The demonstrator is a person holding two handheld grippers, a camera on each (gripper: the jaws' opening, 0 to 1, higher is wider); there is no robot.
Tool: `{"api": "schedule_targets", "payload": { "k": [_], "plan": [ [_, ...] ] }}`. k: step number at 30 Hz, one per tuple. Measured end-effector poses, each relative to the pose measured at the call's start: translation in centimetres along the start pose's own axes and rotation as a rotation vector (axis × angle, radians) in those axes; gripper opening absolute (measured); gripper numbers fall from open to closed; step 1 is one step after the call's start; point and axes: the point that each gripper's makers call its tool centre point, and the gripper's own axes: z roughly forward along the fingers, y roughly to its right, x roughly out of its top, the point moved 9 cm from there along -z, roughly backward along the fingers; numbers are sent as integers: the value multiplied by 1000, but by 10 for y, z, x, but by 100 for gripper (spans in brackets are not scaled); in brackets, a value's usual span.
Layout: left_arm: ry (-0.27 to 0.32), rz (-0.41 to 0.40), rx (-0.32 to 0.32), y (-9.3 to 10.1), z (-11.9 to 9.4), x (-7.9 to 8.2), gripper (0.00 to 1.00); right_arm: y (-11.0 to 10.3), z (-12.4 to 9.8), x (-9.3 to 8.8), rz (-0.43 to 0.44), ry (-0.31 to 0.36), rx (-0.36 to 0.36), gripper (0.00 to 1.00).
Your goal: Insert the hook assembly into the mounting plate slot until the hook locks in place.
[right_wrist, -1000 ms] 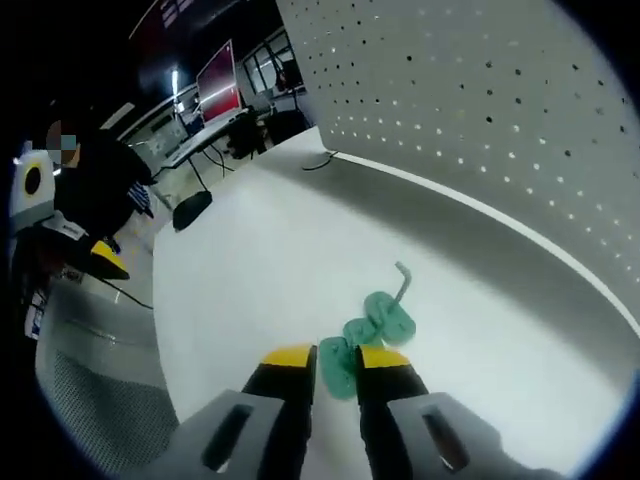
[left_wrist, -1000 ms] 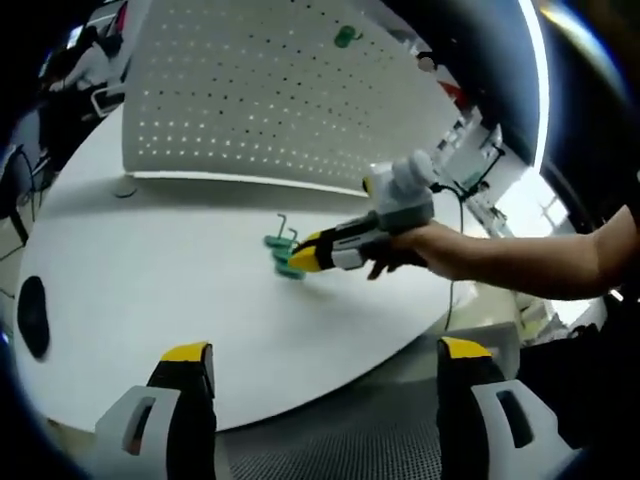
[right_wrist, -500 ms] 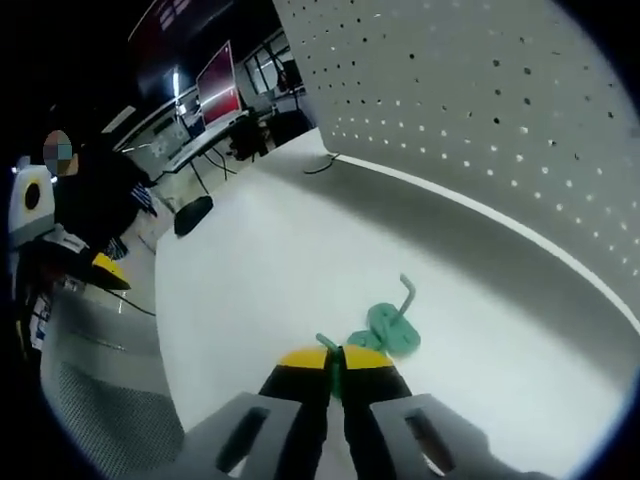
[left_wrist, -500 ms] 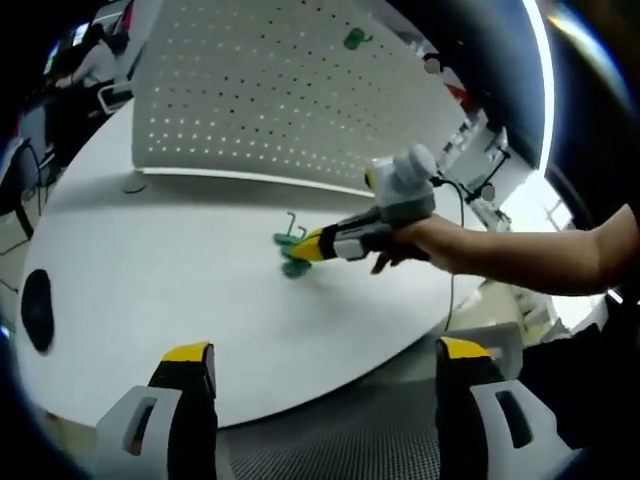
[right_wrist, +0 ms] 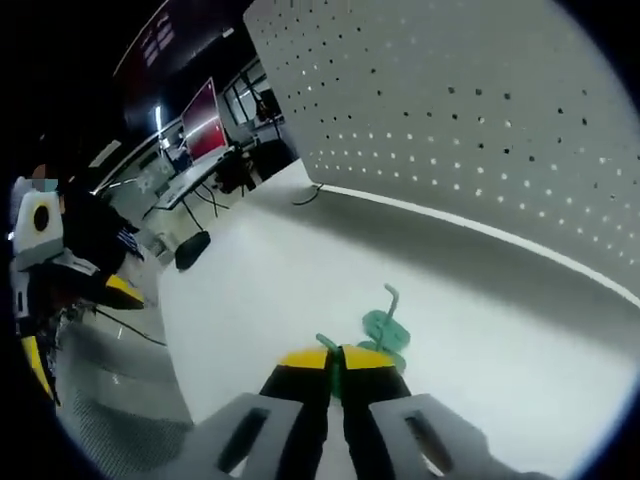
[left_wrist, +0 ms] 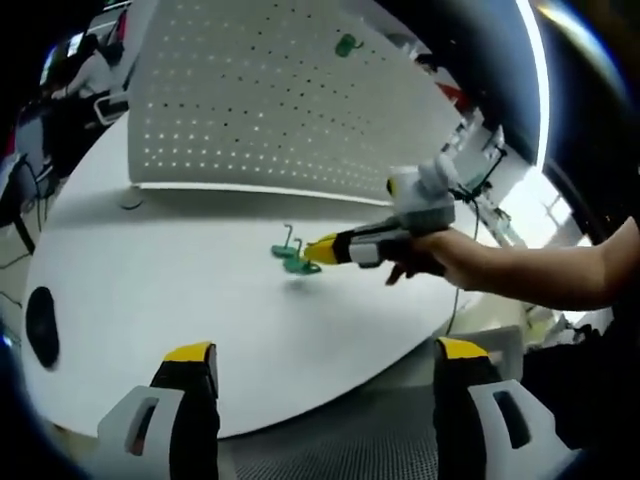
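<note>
Hook assembly (left_wrist: 293,257) — green, with a bent wire stem — is clamped at its edge in your right gripper (left_wrist: 318,250) and seems held just above the white bench (left_wrist: 180,300), in front of the upright perforated mounting plate (left_wrist: 260,100). In the left gripper view, your left gripper (left_wrist: 315,365) hangs back at the bench's near edge, jaws wide apart and empty; a second green hook (left_wrist: 347,44) already sits high on the plate.

In the right gripper view, the right gripper (right_wrist: 335,360) has its jaws closed on the hook assembly (right_wrist: 378,327), the wire stem pointing up and the mounting plate (right_wrist: 480,120) well beyond.

The step in hand is transport. Next, carry the piece to the plate, line its stem up with a slot, and press until it locks.
</note>
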Motion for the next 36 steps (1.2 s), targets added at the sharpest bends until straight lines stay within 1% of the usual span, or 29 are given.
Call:
{"api": "schedule_targets", "payload": {
  "k": [3,6,9,10,11,12,13,14,15,18,20,22,24,26,29,30,31,33,36],
  "plan": [
    [8,1,-1,-2,1,3,90,-2,-12,9,35,59,-11,0],
    [5,24,5,-4,6,9,90,-3,-21,17,73,123,-42,0],
    [7,33,2,-4,11,15,89,-8,-35,27,130,212,-61,0],
    [10,34,-3,-3,12,17,89,-10,-38,30,152,236,-56,0],
    [11,34,-7,-2,14,20,89,-13,-42,33,200,258,-27,0],
    [15,35,-9,0,17,24,89,-15,-45,33,242,250,5,0],
    [18,34,-3,1,19,27,89,-16,-50,37,286,295,5,0],
    [24,45,21,1,22,31,89,-17,-54,39,283,313,2,0],
    [25,57,29,1,24,33,89,-19,-60,39,283,316,-3,0],
    [35,55,27,4,31,43,87,-25,-72,45,336,373,9,0],
    [61,32,12,7,36,50,86,-30,-80,46,341,393,10,0],
    [69,31,7,10,41,56,83,-34,-85,48,370,424,16,0],
    [76,31,6,13,46,61,81,-40,-92,49,421,462,24,0],
    [96,22,0,19,49,65,79,-44,-96,49,436,481,24,0],
    [128,3,-7,22,53,71,72,-55,-100,48,471,515,31,0],
    [138,-4,-5,25,53,72,68,-57,-101,48,484,524,32,0],
    [139,-11,2,26,53,73,65,-60,-102,48,503,539,30,0],
    [160,-4,21,29,53,75,58,-65,-101,47,518,554,38,0],
    [201,-22,4,35,51,79,49,-71,-101,48,528,574,40,0]
  ]
}}
